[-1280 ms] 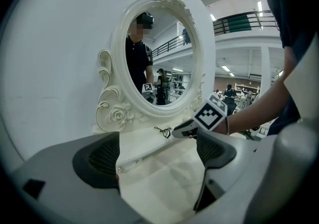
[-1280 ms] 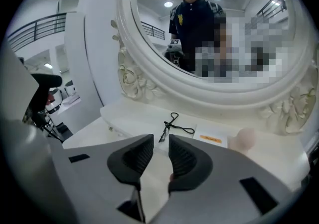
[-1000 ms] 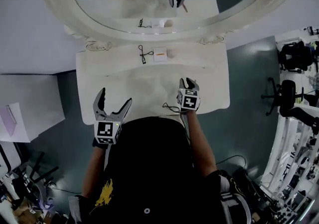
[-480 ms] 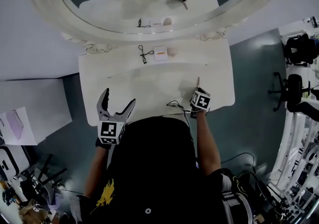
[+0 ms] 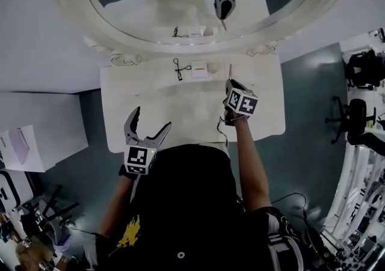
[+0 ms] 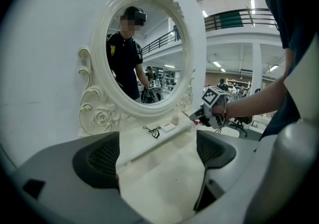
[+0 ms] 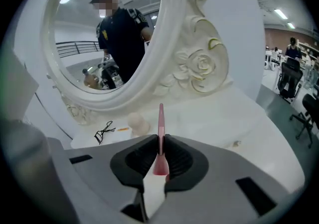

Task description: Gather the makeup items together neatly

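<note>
Protruding from the right hand-held gripper [image 7: 160, 143], whose jaws have just been closing and are clamped on it, the pink brush [image 7: 160, 123] is held above the surface [image 5: 150, 104], near the eyelash curler [image 5: 179, 70], white case [image 5: 199, 69] and sponge [image 7: 138, 123]. It is best laid gently just beside them, aligned. The left hand-held gripper [image 6: 157, 156] is held with jaws apart, nothing between them.

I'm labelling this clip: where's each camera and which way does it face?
Head view: on the person's head, looking steeply down at the dressing table; torso, arms, left hand-held gripper, right hand-held gripper show.
Left gripper view: rides the left hand-held gripper, facing the oval mirror between open jaws; right forearm shows.
Right gripper view: rides the right hand-held gripper, facing the mirror's base past jaws just closed on a pink makeup tool.
Shared: all three show the black eyelash curler.
</note>
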`<state>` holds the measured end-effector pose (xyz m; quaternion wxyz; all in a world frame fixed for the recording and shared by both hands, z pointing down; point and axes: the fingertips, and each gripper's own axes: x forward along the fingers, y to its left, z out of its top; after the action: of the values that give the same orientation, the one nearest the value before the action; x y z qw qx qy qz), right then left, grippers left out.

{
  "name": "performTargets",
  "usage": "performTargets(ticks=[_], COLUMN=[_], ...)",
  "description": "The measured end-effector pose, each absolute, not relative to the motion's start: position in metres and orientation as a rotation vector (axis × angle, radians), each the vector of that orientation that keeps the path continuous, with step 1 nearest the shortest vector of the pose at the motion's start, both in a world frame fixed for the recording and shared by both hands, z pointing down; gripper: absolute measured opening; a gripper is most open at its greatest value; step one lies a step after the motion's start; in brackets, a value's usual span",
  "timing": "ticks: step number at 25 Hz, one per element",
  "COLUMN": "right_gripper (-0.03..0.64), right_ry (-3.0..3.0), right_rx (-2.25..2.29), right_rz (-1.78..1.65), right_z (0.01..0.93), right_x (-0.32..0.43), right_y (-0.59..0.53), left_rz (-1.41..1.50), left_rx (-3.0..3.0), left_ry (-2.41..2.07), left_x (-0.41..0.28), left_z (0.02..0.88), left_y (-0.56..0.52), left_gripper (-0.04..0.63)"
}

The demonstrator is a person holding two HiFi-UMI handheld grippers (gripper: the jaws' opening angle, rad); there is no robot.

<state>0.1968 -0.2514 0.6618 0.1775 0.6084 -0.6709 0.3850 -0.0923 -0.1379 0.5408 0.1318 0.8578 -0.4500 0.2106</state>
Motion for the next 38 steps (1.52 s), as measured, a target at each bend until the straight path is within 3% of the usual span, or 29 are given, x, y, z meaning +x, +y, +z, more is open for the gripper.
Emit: performTargets(ticks=[10, 19, 27, 33, 38], right_gripper=[0.068, 0.097, 0.041, 0.04, 0.017], right_ry=[-1.923, -1.982, -2.038, -1.986, -2.031], right_rx=[1.52, 1.61, 1.754, 1.826, 1.777], right_rz=[1.049, 1.051, 0.945, 0.941, 0.655], right_z=[0.682, 0.663, 0.606, 0.569, 0.526], right_x=[0.17, 0.169, 0.151, 0.13, 0.139], right_y=[-0.295, -0.271, -0.169, -0.053, -0.01], left_rz=[0.601, 0.553, 0.434, 0.427, 0.386], left_rx=[2.417, 2.427, 2.52, 2.631, 2.77], left_ry=[-1.41, -1.42, -1.329, -1.24, -1.247], left_x=[-0.12, -0.122, -0.113, -0.109, -0.088], left_z=[0.538, 0.535, 0.525, 0.541, 0.503], left_y=[-0.128, -0.118, -0.105, -0.078, -0.039], left_gripper=[0.491, 0.489, 0.489, 0.489, 0.483])
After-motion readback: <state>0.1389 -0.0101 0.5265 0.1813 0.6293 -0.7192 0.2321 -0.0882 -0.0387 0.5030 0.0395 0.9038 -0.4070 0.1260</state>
